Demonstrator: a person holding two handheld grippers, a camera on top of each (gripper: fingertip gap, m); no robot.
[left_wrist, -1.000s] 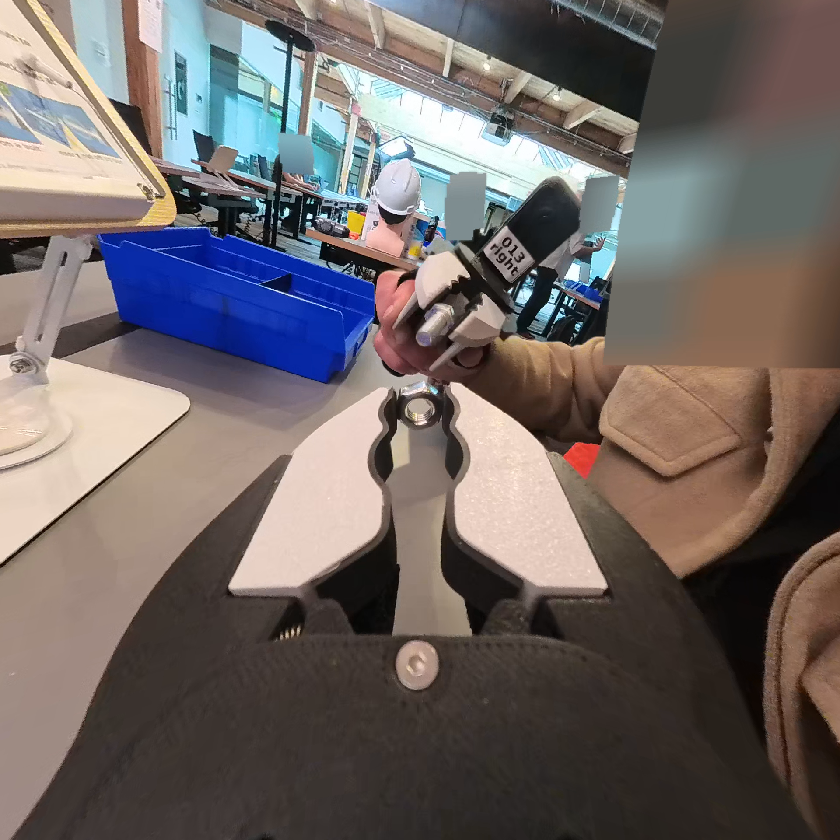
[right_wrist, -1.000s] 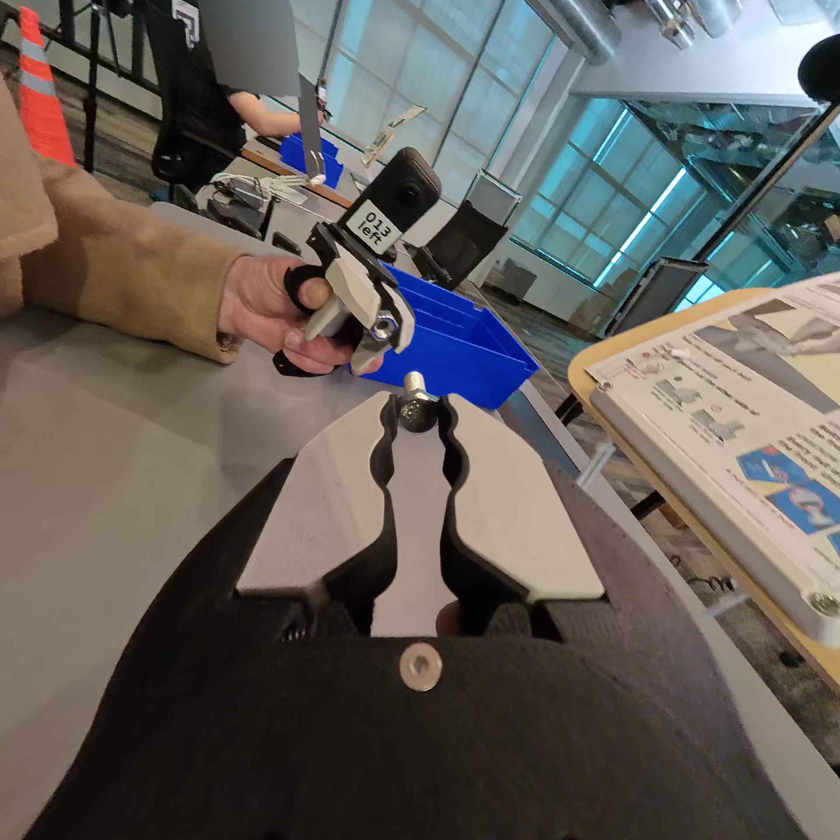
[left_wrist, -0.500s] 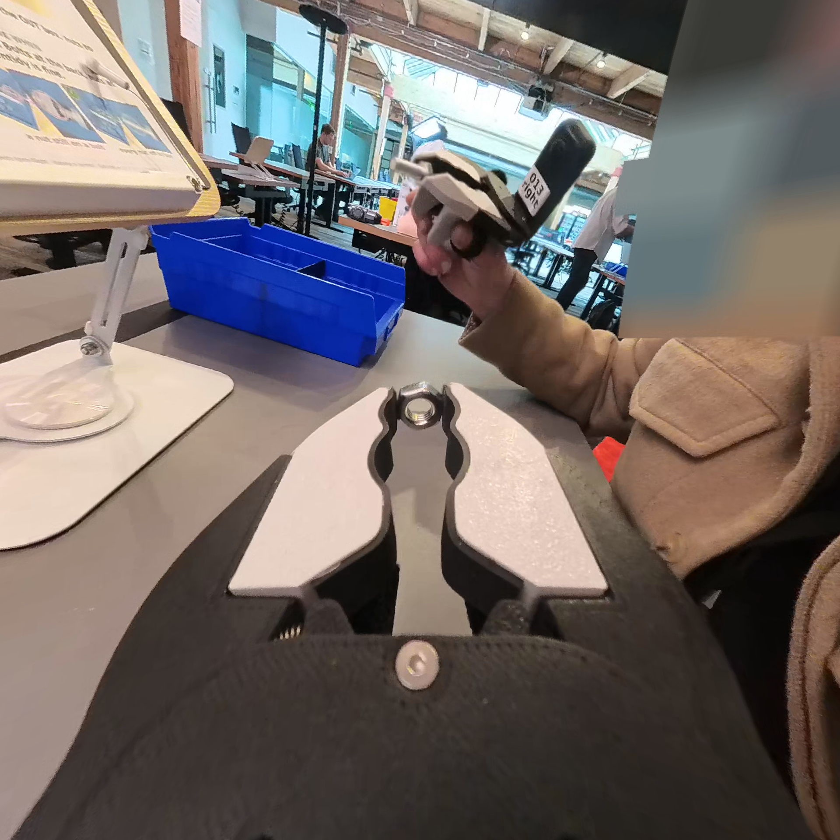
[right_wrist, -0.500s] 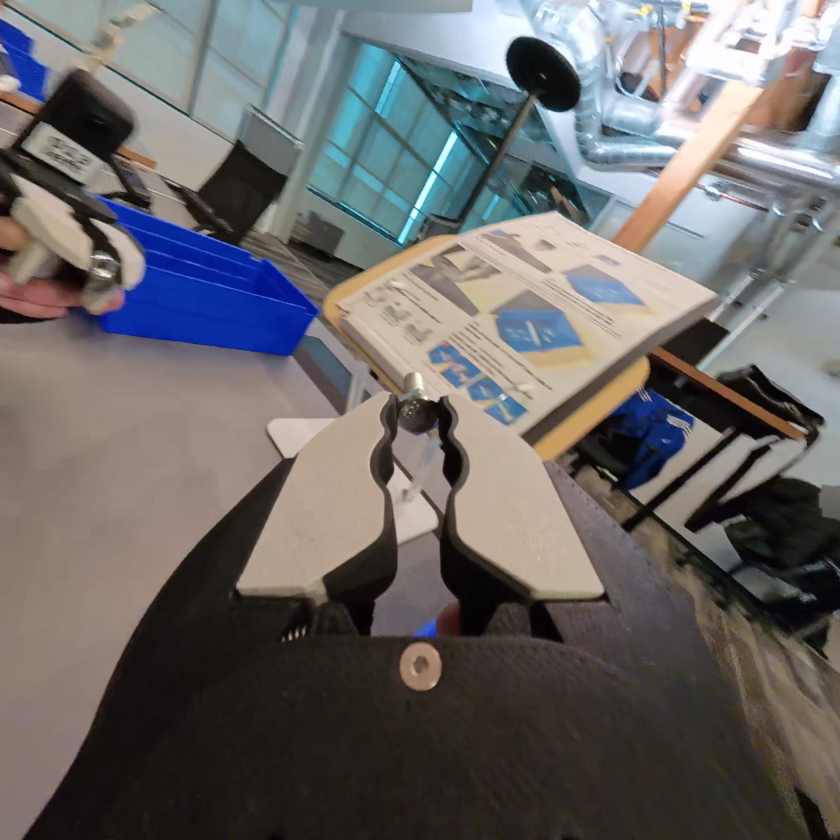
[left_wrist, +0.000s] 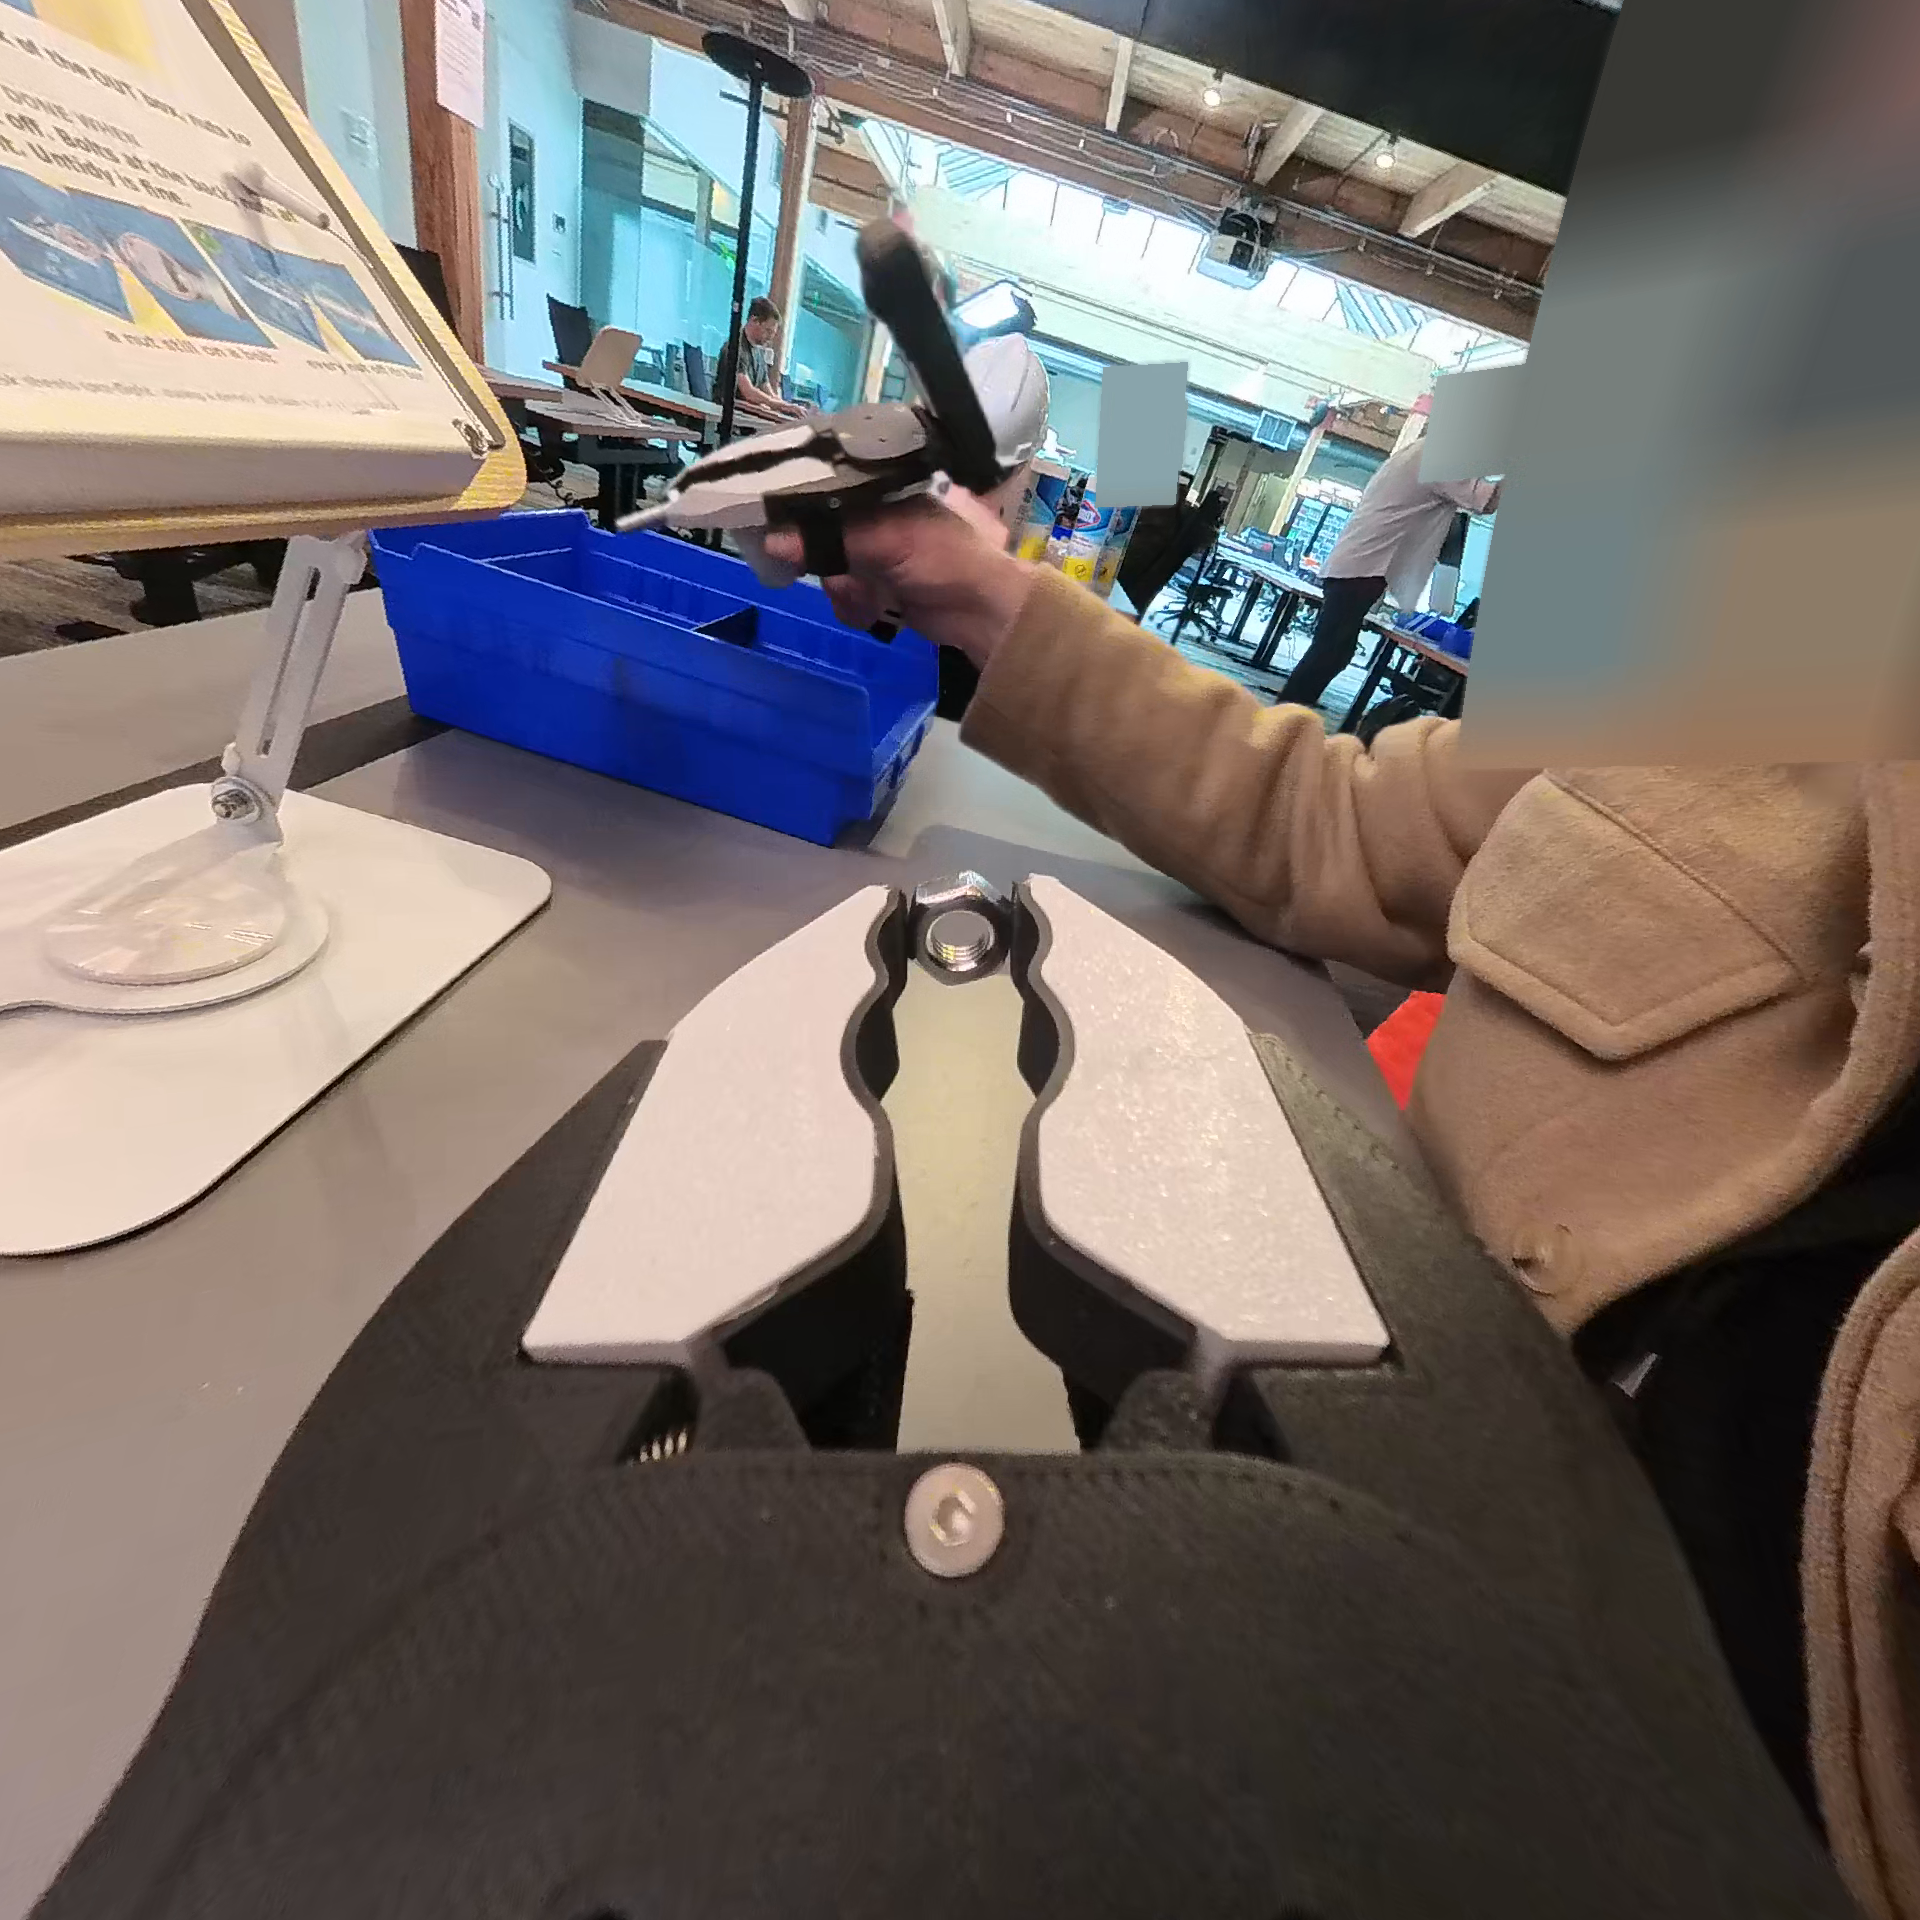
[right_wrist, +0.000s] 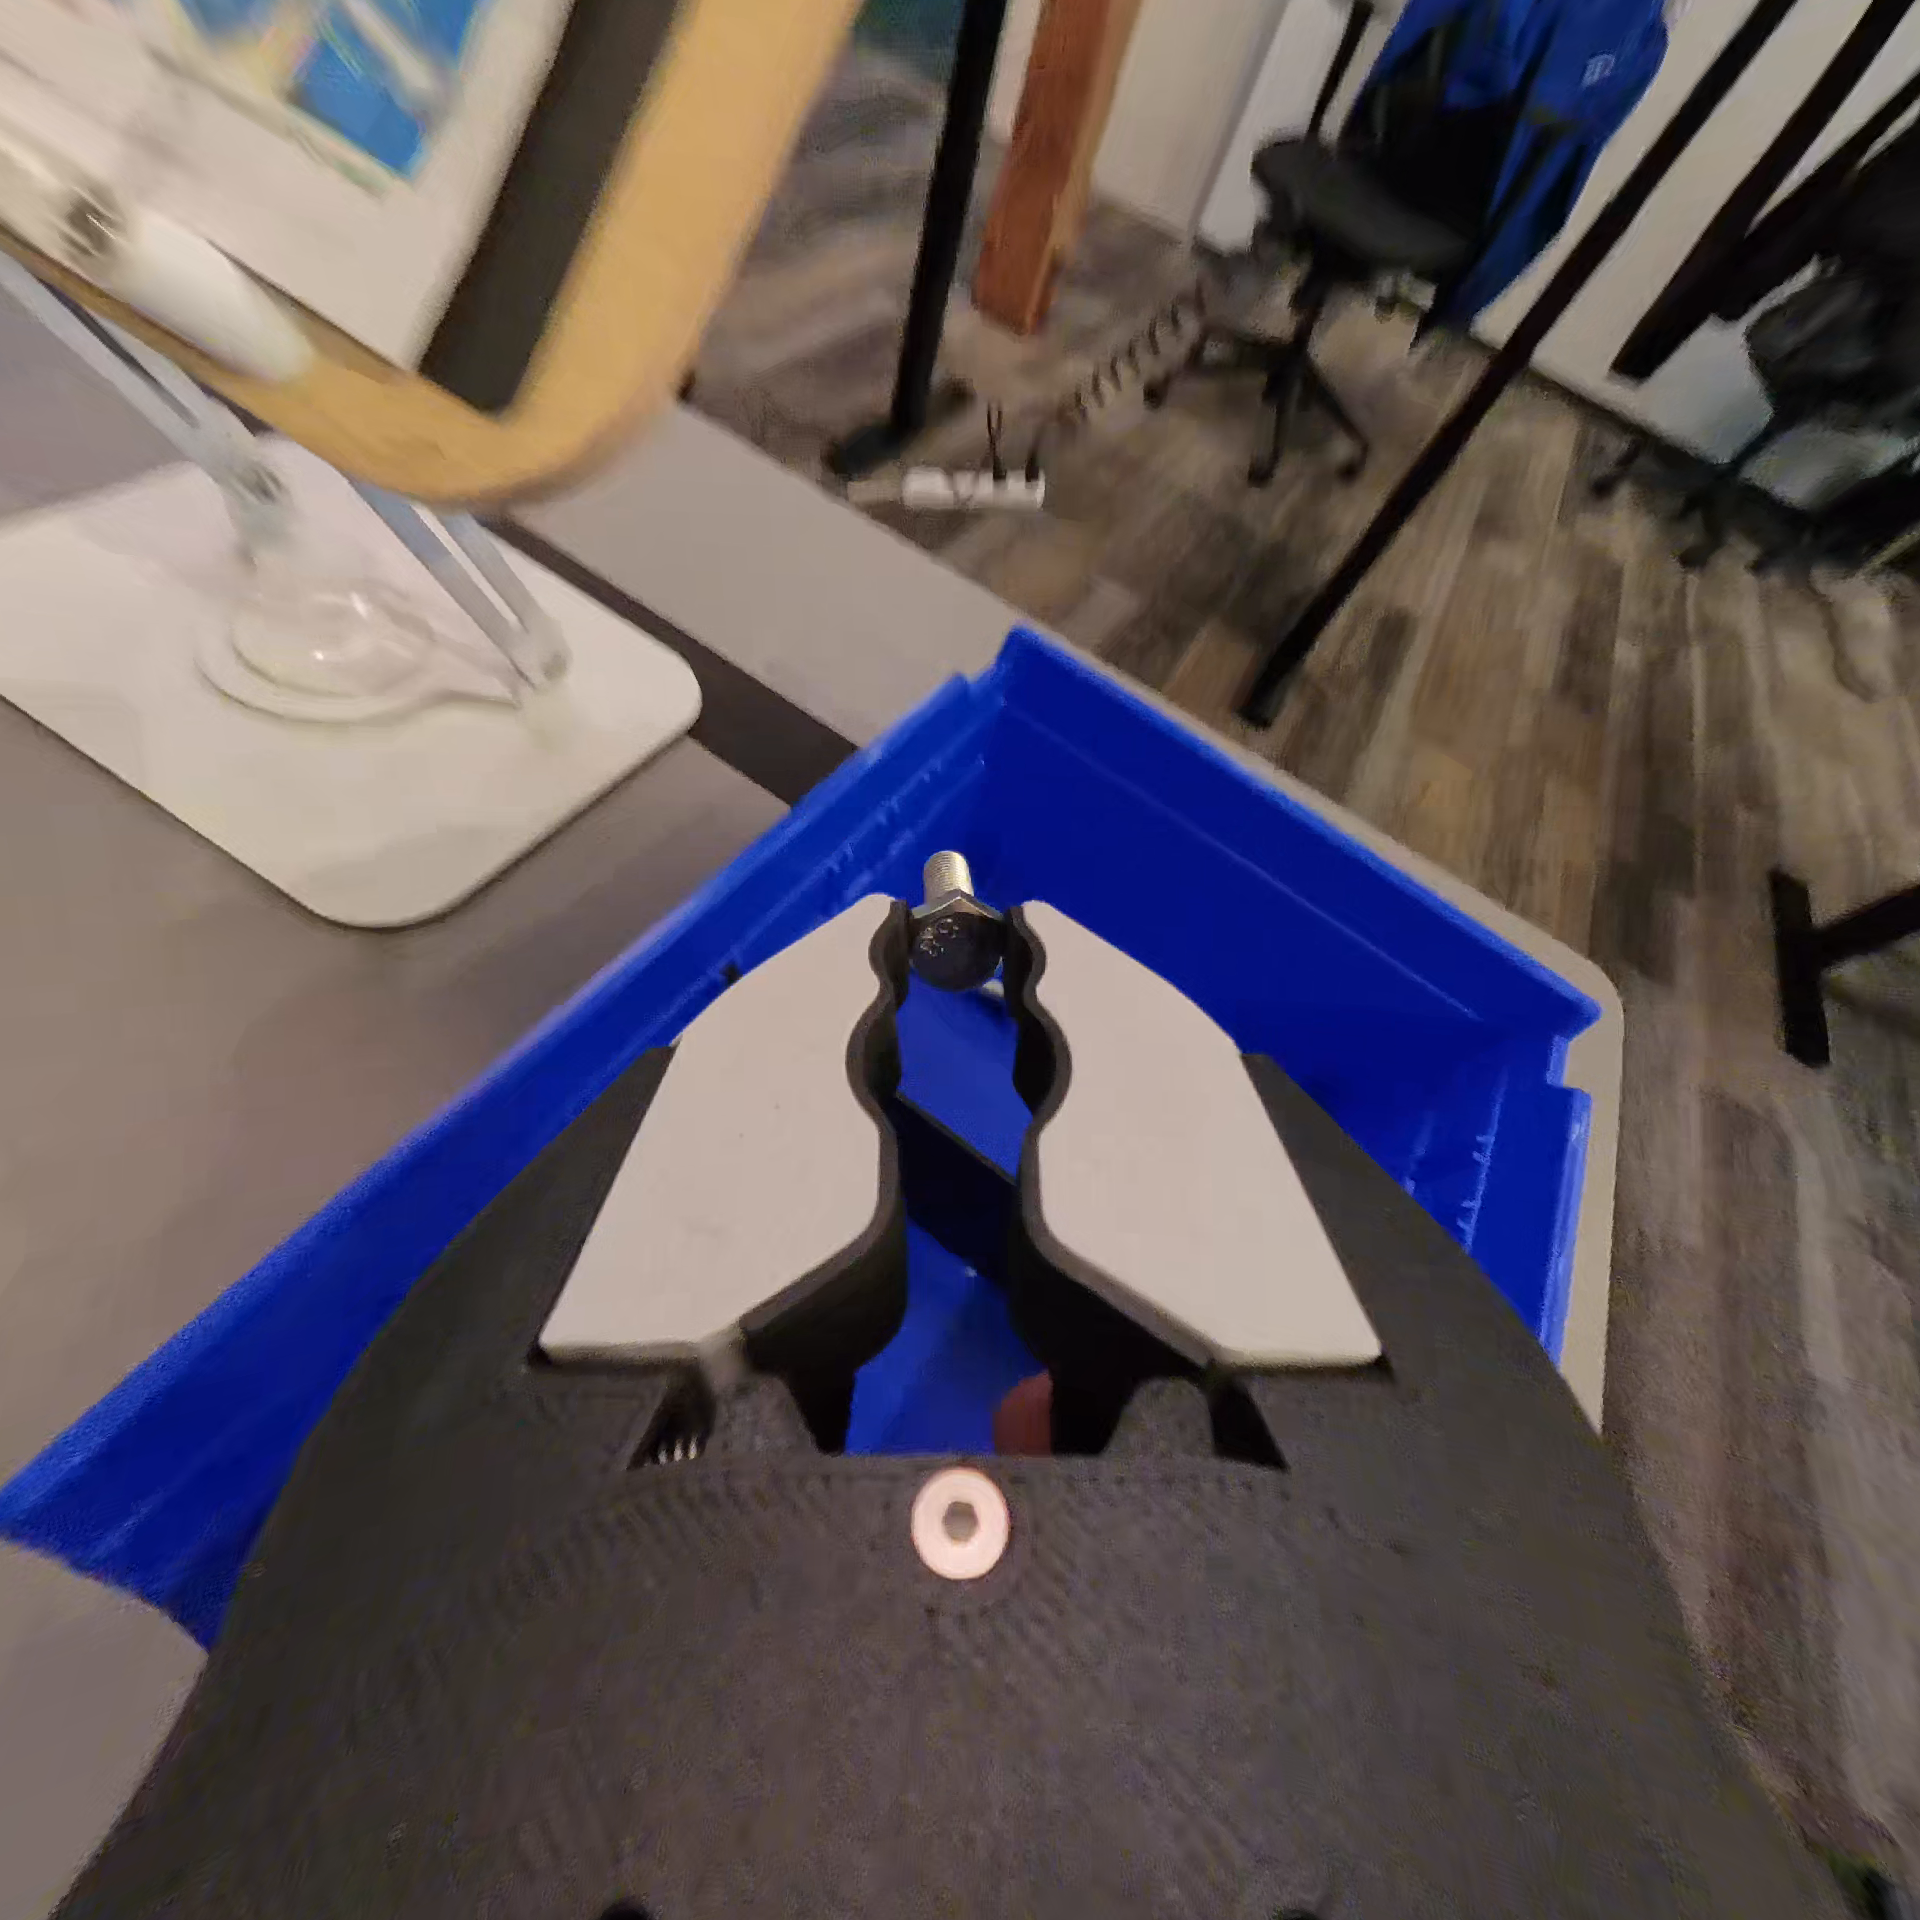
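My left gripper (left_wrist: 954, 935) is shut on a steel hex nut (left_wrist: 952, 943) and holds it above the grey table, its threaded hole facing the camera. My right gripper (right_wrist: 954, 935) is shut on a steel hex bolt (right_wrist: 945, 940) by its head, the shank pointing away. It hangs over the far end of the blue bin (right_wrist: 1226, 894). In the left wrist view the right gripper (left_wrist: 665, 509) shows over the blue bin (left_wrist: 644, 686), held by a hand in a tan sleeve.
A document board (left_wrist: 187, 301) on a white stand with a flat base (left_wrist: 208, 1039) sits on the table left of the bin; it also shows in the right wrist view (right_wrist: 343, 769). The table edge and wooden floor (right_wrist: 1455, 644) lie beyond the bin. People and desks are far behind. One gripper's finger ends stand about 40 cm off the other's.
The two grippers have parted. My right gripper has swung with the bolt from in front of the left gripper to over the blue bin. The left gripper keeps the nut and barely moves.
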